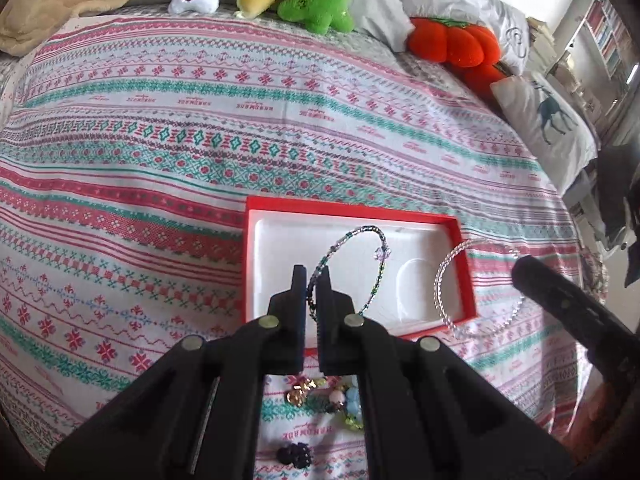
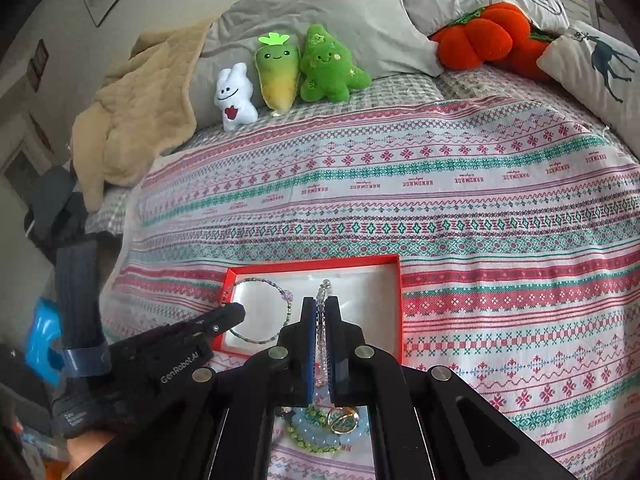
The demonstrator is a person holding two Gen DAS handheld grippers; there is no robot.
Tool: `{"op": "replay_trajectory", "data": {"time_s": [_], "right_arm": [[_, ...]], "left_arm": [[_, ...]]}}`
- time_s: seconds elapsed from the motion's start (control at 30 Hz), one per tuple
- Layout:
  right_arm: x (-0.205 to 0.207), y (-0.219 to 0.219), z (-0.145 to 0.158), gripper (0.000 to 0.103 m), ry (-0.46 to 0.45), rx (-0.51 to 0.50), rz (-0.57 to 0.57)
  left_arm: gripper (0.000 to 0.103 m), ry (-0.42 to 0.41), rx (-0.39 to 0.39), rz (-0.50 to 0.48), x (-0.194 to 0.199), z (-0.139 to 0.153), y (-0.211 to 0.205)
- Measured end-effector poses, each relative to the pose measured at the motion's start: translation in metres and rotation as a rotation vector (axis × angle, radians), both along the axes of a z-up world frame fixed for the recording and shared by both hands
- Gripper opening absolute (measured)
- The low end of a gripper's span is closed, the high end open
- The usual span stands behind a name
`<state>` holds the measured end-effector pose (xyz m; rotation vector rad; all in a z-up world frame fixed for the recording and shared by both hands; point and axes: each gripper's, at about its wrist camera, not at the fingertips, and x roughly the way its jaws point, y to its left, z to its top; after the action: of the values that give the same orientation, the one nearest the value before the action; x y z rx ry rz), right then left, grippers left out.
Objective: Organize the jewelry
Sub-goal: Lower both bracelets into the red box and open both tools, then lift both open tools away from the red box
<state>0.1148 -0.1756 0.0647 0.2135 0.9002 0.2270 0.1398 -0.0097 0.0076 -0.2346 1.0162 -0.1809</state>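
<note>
My left gripper [image 1: 312,280] is shut on a green and blue beaded bracelet [image 1: 374,229]. Its loop hangs over the white insert of an open red box [image 1: 348,205] lying on the patterned bedspread. To the right, my right gripper [image 1: 520,271] holds a clear beaded bracelet [image 1: 440,276] that dangles over the box's right rim. In the right wrist view the right gripper [image 2: 320,304] is shut on the clear bracelet [image 2: 325,288] above the red box [image 2: 400,304]. There the left gripper [image 2: 236,312] carries the green bracelet [image 2: 260,279] over the box's left part.
A small pile of jewelry [image 1: 328,396] [image 2: 324,424] lies on the bedspread just in front of the box, with a dark piece [image 1: 294,454] nearer still. Plush toys [image 2: 280,76], an orange pumpkin plush [image 2: 476,40], pillows and a beige blanket [image 2: 136,120] line the far side.
</note>
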Motion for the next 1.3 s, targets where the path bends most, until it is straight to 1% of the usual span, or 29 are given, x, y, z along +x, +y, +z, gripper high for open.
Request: {"op": "replay_trajectory", "data": {"time_s": [0.17,0.3,0.4,0.57,0.73,0.8,0.83,0.93,1.0,1.1,1.17,1.23,1.27,1.3], "right_arm": [[0.015,0.010,-0.007,0.004,0.007,0.001,0.021],[0.022,0.017,-0.015,0.004,0.029,0.037,0.062],[0.028,0.019,-0.026,0.004,0.051,0.009,0.059],[0.035,0.006,-0.046,0.004,0.089,-0.057,0.016],[0.037,-0.004,-0.049,0.004,0.081,-0.101,-0.003],[0.036,-0.005,-0.048,0.005,0.072,-0.114,-0.002],[0.035,-0.005,-0.047,0.005,0.066,-0.119,0.001],[0.033,-0.003,-0.044,0.014,0.072,-0.126,0.020],[0.029,-0.002,-0.040,0.017,0.066,-0.138,0.031],[0.024,-0.002,-0.034,0.020,0.067,-0.155,0.038],[0.019,-0.001,-0.030,0.022,0.066,-0.165,0.045],[0.014,0.000,-0.026,0.028,0.062,-0.174,0.052],[0.010,0.000,-0.024,0.039,0.061,-0.176,0.058],[0.006,0.001,-0.022,0.056,0.060,-0.178,0.060]], "left_arm": [[0.005,0.011,0.061,0.014,0.005,-0.010,-0.001],[0.005,0.003,0.101,0.015,0.004,-0.010,-0.003],[0.005,-0.004,0.115,0.012,0.005,-0.008,-0.001],[0.005,-0.016,0.148,-0.005,0.003,-0.004,-0.003],[0.009,-0.030,0.167,-0.014,-0.001,0.001,-0.003],[0.016,-0.041,0.184,-0.022,-0.004,0.004,-0.004],[0.018,-0.042,0.191,-0.028,-0.005,0.005,-0.005],[0.029,-0.061,0.211,-0.045,-0.010,0.011,-0.007],[0.042,-0.074,0.219,-0.050,-0.013,0.016,-0.006],[0.054,-0.092,0.225,-0.057,-0.019,0.024,-0.004],[0.060,-0.099,0.231,-0.065,-0.023,0.028,-0.004],[0.066,-0.098,0.239,-0.064,-0.029,0.031,-0.002],[0.069,-0.093,0.243,-0.060,-0.032,0.031,-0.001],[0.072,-0.086,0.245,-0.050,-0.036,0.032,0.001]]}}
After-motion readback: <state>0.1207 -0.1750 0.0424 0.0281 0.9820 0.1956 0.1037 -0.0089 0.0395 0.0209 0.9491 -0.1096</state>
